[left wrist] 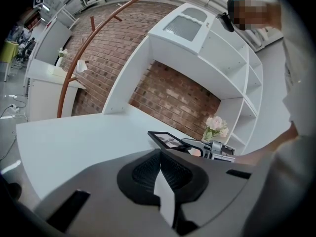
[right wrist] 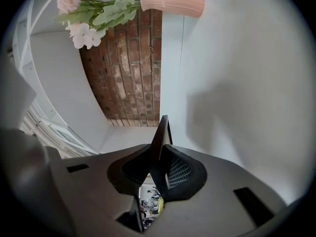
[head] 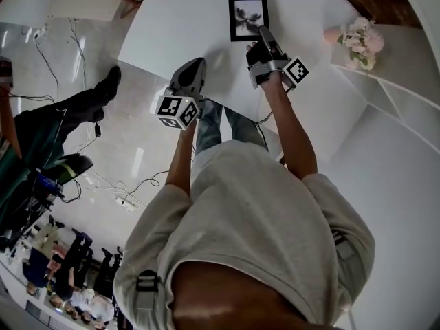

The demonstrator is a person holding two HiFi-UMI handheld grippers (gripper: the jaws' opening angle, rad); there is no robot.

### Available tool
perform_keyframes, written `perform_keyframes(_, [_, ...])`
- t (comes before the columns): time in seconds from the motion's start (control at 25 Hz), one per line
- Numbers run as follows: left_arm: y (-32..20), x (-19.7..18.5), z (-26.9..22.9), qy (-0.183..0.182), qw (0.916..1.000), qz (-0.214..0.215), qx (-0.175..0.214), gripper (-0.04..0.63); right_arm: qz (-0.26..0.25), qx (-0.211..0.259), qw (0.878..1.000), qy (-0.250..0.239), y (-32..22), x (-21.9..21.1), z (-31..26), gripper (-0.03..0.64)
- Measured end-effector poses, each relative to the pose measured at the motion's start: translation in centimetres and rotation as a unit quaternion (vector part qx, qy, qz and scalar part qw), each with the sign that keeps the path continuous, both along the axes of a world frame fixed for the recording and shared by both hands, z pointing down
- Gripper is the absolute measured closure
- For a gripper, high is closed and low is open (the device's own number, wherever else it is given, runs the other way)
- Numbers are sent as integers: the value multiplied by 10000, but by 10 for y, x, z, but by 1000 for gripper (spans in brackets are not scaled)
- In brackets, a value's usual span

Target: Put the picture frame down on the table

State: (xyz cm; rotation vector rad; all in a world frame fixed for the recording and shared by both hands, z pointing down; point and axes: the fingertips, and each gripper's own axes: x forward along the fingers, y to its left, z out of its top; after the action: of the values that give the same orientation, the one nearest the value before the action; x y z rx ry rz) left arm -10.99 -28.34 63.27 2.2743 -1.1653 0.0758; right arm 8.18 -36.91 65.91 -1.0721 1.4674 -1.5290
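Clamping the picture frame [head: 248, 18] by its near edge in the right gripper [head: 262, 31], jaws closed tight on it, face up and low toward the far edge of the table [head: 179, 26]; touching or not, impossible to tell. Hovering the left gripper [head: 195, 63], jaws pressed together on nothing, over the near edge, well apart from the frame.

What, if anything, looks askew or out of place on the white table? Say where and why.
Only the picture frame: the right gripper pinches it by one edge, so it hangs just above the table, seemingly tilted, rather than lying flat. Nothing looks spilled or damaged.
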Motion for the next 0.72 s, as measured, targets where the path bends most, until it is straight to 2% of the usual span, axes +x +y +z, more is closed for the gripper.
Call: perform_keyframes(0.72, [-3,1,6,49,10000,-52,-37,580,5,-196,9996,216,-20,-5,30,534])
